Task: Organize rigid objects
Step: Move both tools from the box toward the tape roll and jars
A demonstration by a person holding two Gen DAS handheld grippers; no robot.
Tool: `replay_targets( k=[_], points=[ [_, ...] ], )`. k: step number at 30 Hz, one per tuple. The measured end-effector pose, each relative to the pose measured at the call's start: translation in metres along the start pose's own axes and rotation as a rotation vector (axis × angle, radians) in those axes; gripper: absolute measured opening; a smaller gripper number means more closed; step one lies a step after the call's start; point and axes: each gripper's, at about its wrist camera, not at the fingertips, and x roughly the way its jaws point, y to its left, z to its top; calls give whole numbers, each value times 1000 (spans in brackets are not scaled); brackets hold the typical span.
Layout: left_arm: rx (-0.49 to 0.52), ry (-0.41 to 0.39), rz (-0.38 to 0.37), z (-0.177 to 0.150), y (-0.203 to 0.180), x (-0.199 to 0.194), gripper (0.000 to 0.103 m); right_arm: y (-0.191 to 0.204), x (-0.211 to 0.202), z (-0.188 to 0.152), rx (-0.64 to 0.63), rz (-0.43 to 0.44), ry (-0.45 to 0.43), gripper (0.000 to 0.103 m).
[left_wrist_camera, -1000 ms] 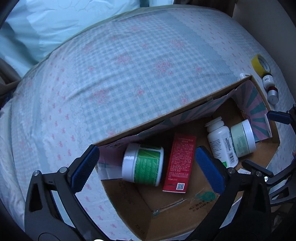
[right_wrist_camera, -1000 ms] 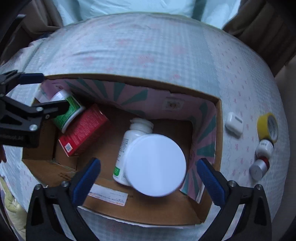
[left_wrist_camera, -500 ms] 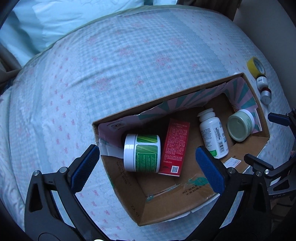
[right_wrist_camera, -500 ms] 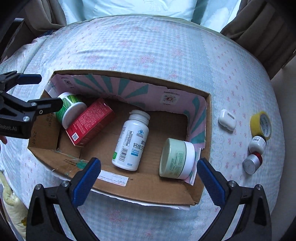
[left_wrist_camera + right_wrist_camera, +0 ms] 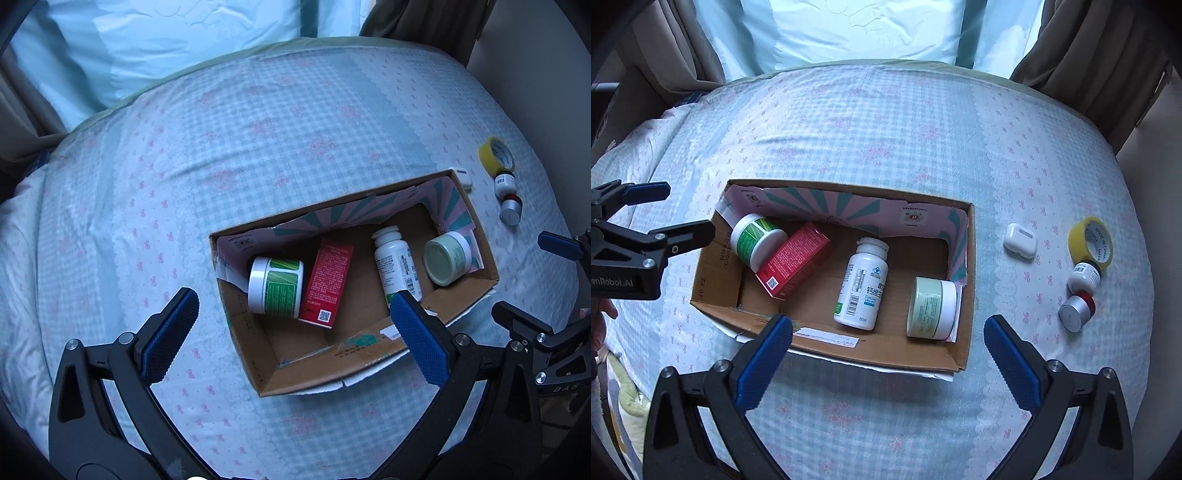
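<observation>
**Four in the box, four left on the bed**

Seen from the right wrist, left to right. At the left edge: left gripper (image 5: 685,210), jaws spread wide, gripping nothing, hanging beside the left end of the cardboard box (image 5: 846,356). Inside the box, from its left end: green-label jar (image 5: 753,238) on its side, leaning against a red carton (image 5: 794,260); then a white pill bottle (image 5: 862,284) lying down mid-box; then a pale green jar (image 5: 932,308) on its side against the right wall. Right of the box, on the checked bedspread (image 5: 886,129): white earbud case (image 5: 1020,240), then yellow tape roll (image 5: 1089,240), small white bottle (image 5: 1084,277) and silver-capped bottle (image 5: 1075,314) clustered at the right edge. At the bottom of the frame: right gripper (image 5: 888,363), also spread wide and empty, above the box's near wall.

Likely risks: soft bedding giving way under a downward press, tipping or rolling the small bottles toward the edge; closely bunched items at the right getting knocked while reaching for one; the smooth earbud case slipping from the pads.

Against a second ago: pale green jar no longer up close between the right jaws but resting in the box; both cameras pulled back higher, box smaller in frame.
</observation>
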Motion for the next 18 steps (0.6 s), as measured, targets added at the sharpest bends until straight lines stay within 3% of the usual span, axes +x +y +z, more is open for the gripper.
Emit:
replay_targets(
  k=[9, 18],
  points=[
    [-62, -75, 18, -11, -38, -67, 103, -32, -62, -12, 69, 59, -63, 103],
    [-132, -102, 46, -25, -133, -103, 103, -131, -107, -29, 59, 87, -112, 103]
  ],
)
